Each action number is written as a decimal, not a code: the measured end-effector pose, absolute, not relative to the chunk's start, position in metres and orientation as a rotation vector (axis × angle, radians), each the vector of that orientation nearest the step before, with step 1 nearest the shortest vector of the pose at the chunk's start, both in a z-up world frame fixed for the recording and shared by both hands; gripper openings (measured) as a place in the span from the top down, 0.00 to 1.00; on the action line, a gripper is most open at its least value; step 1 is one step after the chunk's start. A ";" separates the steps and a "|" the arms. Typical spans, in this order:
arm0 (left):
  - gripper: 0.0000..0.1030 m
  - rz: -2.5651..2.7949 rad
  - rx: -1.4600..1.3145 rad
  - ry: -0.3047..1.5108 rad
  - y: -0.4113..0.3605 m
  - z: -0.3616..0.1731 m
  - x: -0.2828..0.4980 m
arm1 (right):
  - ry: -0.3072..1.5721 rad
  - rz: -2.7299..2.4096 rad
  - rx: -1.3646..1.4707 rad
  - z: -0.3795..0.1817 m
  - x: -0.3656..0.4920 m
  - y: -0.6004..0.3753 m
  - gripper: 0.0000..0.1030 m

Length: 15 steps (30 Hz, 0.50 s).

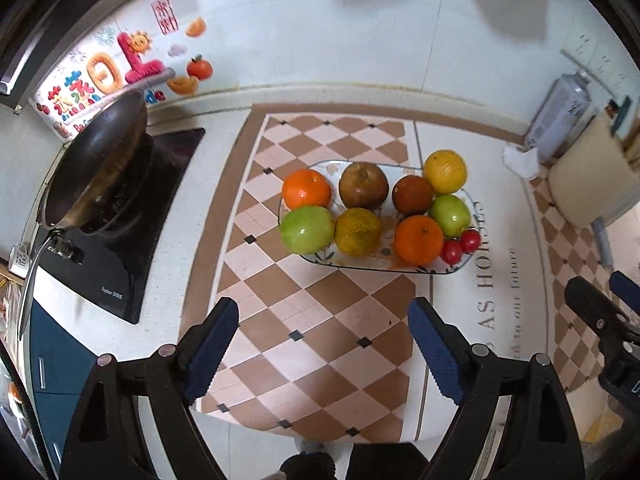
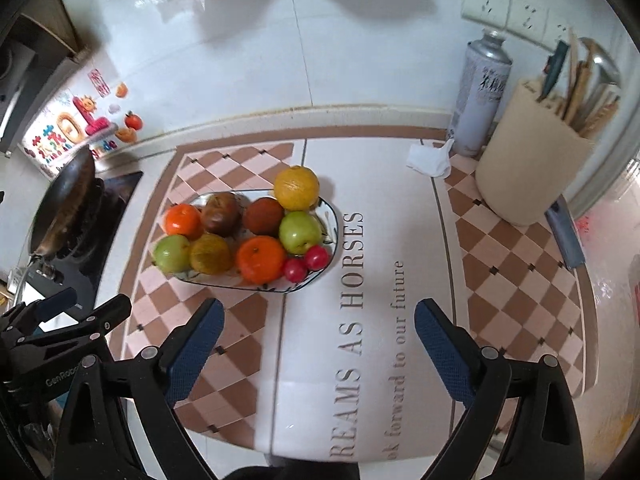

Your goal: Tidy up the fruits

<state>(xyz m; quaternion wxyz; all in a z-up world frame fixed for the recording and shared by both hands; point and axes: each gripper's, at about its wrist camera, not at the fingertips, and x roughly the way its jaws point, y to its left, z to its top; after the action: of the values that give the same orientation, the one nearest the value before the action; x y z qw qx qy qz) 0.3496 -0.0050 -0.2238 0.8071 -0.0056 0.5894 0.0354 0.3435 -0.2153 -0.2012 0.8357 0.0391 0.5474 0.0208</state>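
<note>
A glass plate [image 1: 466,264] [image 2: 330,216] on the checked mat holds several fruits: two oranges [image 1: 307,189] [image 2: 260,259], two green apples [image 1: 307,229] [image 2: 300,232], brown fruits [image 1: 363,185] [image 2: 221,213], a yellow citrus [image 1: 445,171] [image 2: 296,187], a dull yellow-green fruit [image 1: 357,231] [image 2: 210,254] and two cherry tomatoes [image 1: 461,246] [image 2: 306,263]. My left gripper [image 1: 323,312] is open and empty, hovering in front of the plate. My right gripper [image 2: 319,316] is open and empty, just right of it; it also shows at the left wrist view's right edge [image 1: 600,312].
A dark wok [image 1: 96,164] [image 2: 64,200] sits on a black stove [image 1: 120,272] at the left. At the right stand a spray can [image 2: 482,92], a beige utensil holder [image 2: 532,168], and a crumpled tissue [image 2: 430,158]. A tiled wall runs behind.
</note>
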 end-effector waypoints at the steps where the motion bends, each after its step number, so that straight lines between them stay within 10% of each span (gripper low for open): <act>1: 0.16 0.065 -0.015 1.245 -0.002 -0.217 0.343 | 1.146 0.040 0.082 -0.195 0.337 -0.213 0.05; 15: 0.16 -0.033 0.042 1.049 0.026 -0.121 0.233 | 0.977 -0.043 0.097 -0.093 0.192 -0.168 0.05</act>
<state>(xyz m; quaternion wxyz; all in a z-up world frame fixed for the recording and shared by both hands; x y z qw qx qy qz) 0.2327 0.0261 -0.1212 0.8651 0.0200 0.5009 -0.0156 0.1922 -0.1678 -0.0931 0.8818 0.0467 0.4689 -0.0208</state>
